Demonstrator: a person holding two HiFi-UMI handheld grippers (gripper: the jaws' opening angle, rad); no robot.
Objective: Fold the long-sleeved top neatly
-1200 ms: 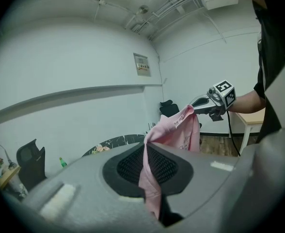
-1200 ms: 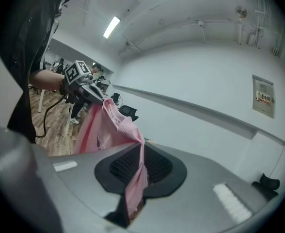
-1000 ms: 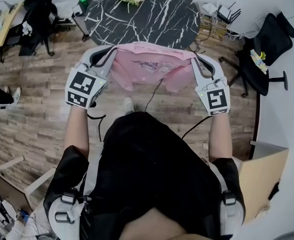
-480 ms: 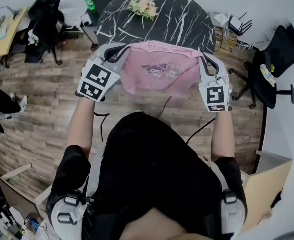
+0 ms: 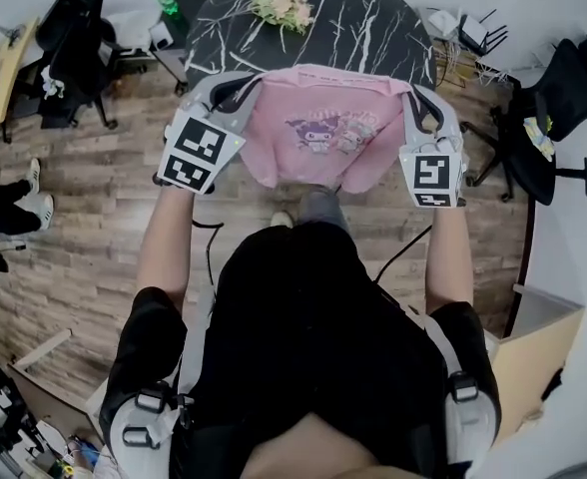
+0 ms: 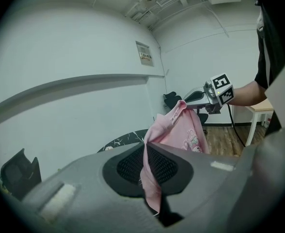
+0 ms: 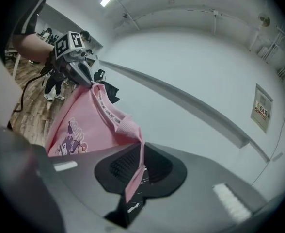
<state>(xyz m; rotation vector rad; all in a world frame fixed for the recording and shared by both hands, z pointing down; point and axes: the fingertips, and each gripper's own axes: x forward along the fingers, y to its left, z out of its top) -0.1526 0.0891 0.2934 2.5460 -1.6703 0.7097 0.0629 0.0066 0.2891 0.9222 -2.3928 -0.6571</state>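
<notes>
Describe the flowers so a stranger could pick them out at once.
At the top of the head view stands a round black table with white veining, just beyond the held-up pink top. Near its far edge lies a bunch of pale flowers, the only thing seen on that tabletop.

Person: black short-sleeve tee (image 5: 303, 327), grey shoulder straps (image 5: 144, 422) w/ black buckles (image 5: 136, 399). Grey shells on left gripper (image 5: 254, 81) & right gripper (image 5: 405, 92); b/w square-marker cubes (image 5: 199, 150), black mesh pads (image 6: 128, 166), black cables (image 5: 401, 255).
</notes>
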